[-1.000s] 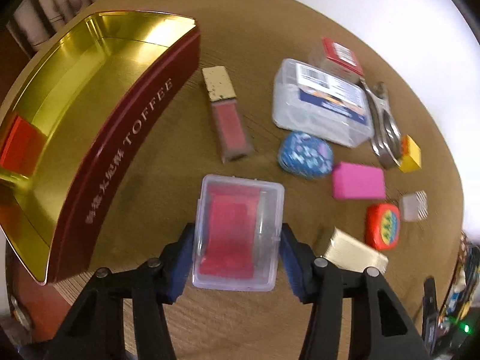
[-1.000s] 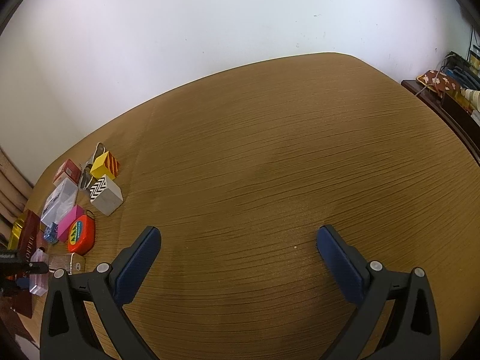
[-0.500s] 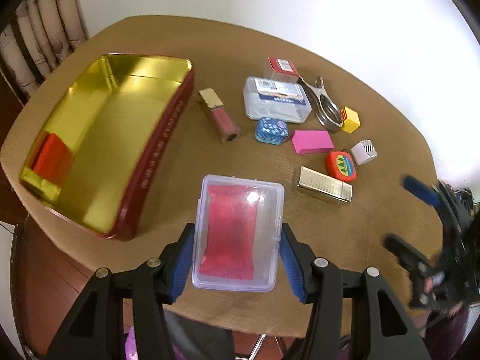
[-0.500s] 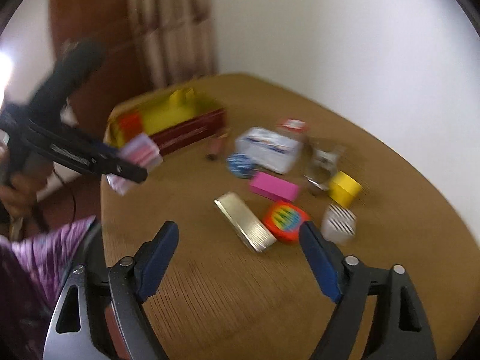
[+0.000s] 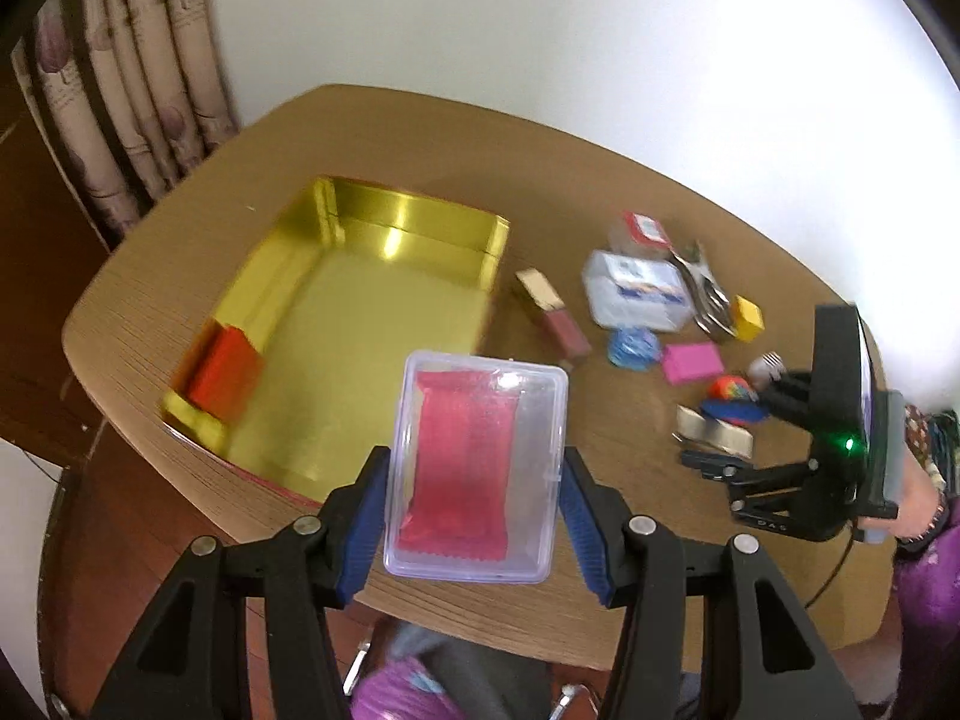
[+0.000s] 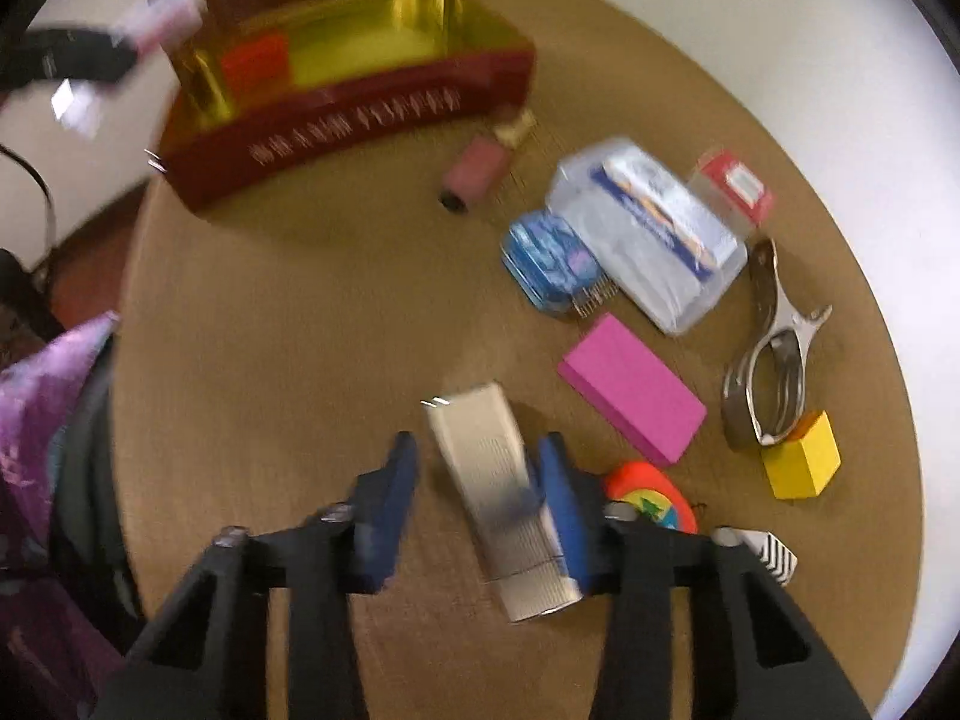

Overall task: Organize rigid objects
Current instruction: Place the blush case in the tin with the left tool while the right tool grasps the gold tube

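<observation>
My left gripper [image 5: 474,516] is shut on a clear plastic box [image 5: 477,462] with a red packet inside, held high above the table's near edge, beside the open gold toffee tin [image 5: 360,312]. A red block [image 5: 225,372] lies in the tin's near corner. My right gripper [image 6: 474,498] points down over a ribbed gold box [image 6: 474,432] lying on the table, and its jaws are closing. The gold box is between them: the right pad [image 6: 558,498] touches it, while the left pad [image 6: 390,498] stands a little apart.
Right of the gold box lie an orange tape measure [image 6: 651,495], pink block [image 6: 633,390], blue tin [image 6: 549,264], labelled clear case [image 6: 648,234], red-lidded box [image 6: 735,183], metal clip [image 6: 768,372], yellow cube [image 6: 801,462] and zigzag cube [image 6: 771,555]. A lip gloss tube [image 6: 480,171] lies by the tin.
The left gripper has carried the clear box up and back from the table. The right gripper swung from bare tabletop over to the gold box, rolled, and its jaws narrowed around it.
</observation>
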